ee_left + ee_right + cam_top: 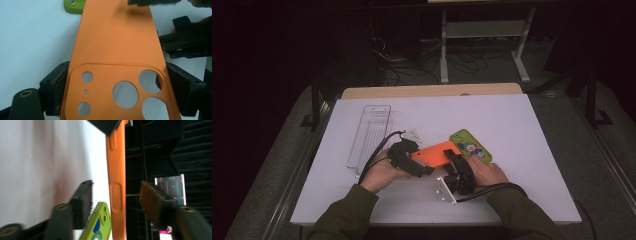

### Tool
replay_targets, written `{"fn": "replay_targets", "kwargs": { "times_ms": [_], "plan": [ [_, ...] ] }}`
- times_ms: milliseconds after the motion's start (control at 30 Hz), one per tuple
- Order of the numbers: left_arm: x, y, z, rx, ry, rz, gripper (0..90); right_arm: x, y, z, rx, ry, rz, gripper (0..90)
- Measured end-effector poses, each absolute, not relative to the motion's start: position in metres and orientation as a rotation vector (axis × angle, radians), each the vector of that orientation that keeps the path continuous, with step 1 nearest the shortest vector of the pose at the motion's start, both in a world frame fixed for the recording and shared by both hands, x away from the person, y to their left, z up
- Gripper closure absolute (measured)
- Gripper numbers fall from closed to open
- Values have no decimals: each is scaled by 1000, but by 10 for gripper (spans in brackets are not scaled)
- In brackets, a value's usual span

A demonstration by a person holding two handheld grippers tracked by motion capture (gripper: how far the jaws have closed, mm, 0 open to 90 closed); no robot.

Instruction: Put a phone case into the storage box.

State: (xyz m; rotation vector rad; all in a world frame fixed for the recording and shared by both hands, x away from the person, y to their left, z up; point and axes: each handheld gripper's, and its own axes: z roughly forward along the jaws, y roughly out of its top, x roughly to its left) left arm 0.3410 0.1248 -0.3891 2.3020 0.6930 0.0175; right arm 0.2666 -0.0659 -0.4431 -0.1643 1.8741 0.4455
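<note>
Orange phone case (117,50), clamped by my left gripper (112,90), runs lengthwise into my right gripper (115,202), whose parted jaws straddle its edge.

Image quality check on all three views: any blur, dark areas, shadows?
High view: table evenly lit, surroundings nearly black. Left gripper view: orange case sharp by the camera cutouts; the dark right gripper at the top edge is blurred and shadows the case. Right gripper view: near jaws soft, orange case edge fairly clear, background dark.
</note>
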Motion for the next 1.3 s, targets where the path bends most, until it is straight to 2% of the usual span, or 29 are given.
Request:
{"fn": "replay_targets", "kwargs": {
  "times_ms": [300,533,567,800,1133,1300],
  "plan": [
    [341,125,-388,2309,688,21,157,264,-64,-445,-201,1846,437,628],
    [341,126,-388,2312,689,19,156,264,-63,-445,-202,1836,436,708],
    [341,126,-387,2327,678,23,156,263,-63,-446,-203,1831,432,743],
    [341,127,-387,2300,687,10,149,262,-61,-444,-200,1821,415,795],
    [341,129,-386,2266,672,0,140,262,-62,-441,-181,1812,434,817],
    [340,130,-383,2248,661,15,61,263,-63,-440,-160,1820,437,822]
  ]
}}
